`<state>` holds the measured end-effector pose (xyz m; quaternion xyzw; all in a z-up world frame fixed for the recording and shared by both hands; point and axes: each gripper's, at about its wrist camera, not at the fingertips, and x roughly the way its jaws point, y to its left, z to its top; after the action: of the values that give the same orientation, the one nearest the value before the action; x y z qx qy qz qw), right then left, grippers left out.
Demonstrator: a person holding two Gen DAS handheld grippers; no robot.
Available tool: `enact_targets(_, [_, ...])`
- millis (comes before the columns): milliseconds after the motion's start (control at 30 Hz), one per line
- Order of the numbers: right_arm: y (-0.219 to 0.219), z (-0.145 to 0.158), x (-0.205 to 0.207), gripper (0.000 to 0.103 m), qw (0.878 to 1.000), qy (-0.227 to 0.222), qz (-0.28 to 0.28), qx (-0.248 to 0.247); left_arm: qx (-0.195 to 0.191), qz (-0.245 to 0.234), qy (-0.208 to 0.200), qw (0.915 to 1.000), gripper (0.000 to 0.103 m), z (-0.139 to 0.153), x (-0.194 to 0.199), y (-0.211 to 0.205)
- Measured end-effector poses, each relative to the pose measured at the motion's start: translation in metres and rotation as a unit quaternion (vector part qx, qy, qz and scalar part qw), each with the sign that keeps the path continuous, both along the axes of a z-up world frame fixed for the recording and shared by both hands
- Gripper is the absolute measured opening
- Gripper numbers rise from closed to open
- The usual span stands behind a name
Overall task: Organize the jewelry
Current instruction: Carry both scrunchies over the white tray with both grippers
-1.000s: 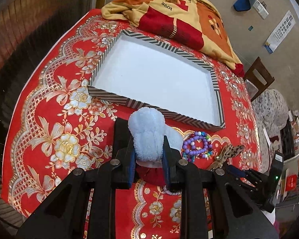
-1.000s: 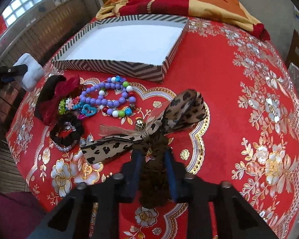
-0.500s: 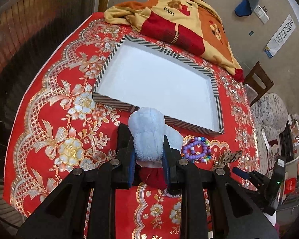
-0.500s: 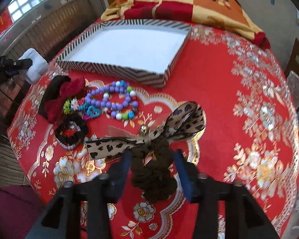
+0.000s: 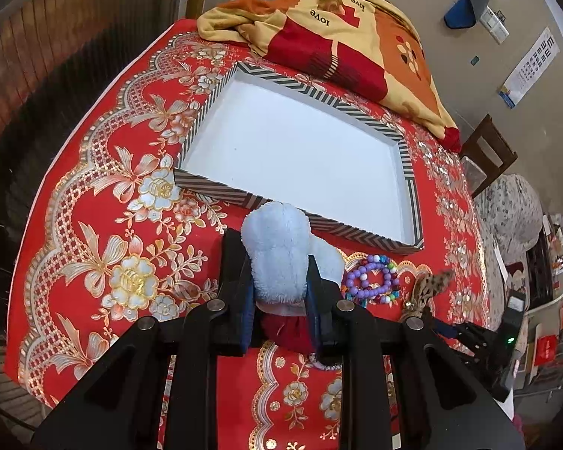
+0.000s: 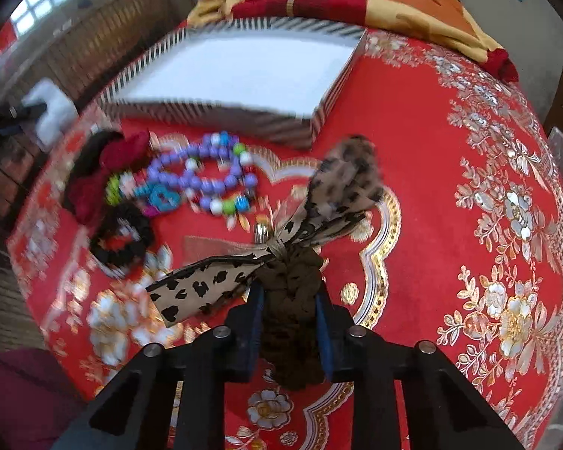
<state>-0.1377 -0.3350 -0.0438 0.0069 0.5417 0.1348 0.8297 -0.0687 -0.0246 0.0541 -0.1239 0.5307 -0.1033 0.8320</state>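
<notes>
Both grippers are loaded right now. The left gripper (image 5: pixel 279 281) has its fingers pinching a fluffy pale-blue scrunchie (image 5: pixel 277 247), held up just short of the near wall of the striped box (image 5: pixel 221 182). The right gripper (image 6: pixel 288 311) has its fingers clamped on a brown ruffled scrunchie (image 6: pixel 291 300) with a leopard-print bow (image 6: pixel 319 202) tied to it. It looks lifted off the worktop (image 6: pixel 450 150), though that view is motion-blurred, so I can't be sure.

My take on doing this step well: carry each piece ahead of the fingers until it's past the box wall and over the white floor, then let go low so nothing bounces out. Left one first, since it's basically at the rim already. For the bow, I'd watch the long tail hanging to the left of the fingers (it could drape over the wall and drag the whole thing back out).

Texture-wise, the blue one is plush, squashes easily and shouldn't slip. The brown one is crinkly fabric, and the bow is thin, floppy ribbon with a small metal bell near the knot. The box is stiff card with a low zigzag-striped rim and nothing in it yet.

Left on the cloth beyond the right fingers: a purple bead bracelet (image 6: pixel 202 176), a red scrunchie (image 6: pixel 105 172) and a black one (image 6: pixel 122 240).
</notes>
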Motion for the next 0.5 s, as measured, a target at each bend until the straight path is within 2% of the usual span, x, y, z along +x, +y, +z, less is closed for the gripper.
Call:
enact_targets(267, [0.009,0.057,0.027,0.024,0.997,-0.061,-0.008,0.050,-0.003,-0.009,-0.019,0.9998,0.022,0.015,0.019,-0.006])
enact_targets(400, [0.027,0.076,0.055,0.024,0.995,-0.087,-0.011,0.049,-0.003,-0.015,-0.022,0.9996,0.022,0.017,0.040,-0.011])
enact_targets(500, [0.036,0.080,0.080,0.024,0.995,-0.089,-0.013,0.048,0.002,-0.016,-0.020,0.9997,0.022,0.012,0.060,-0.014])
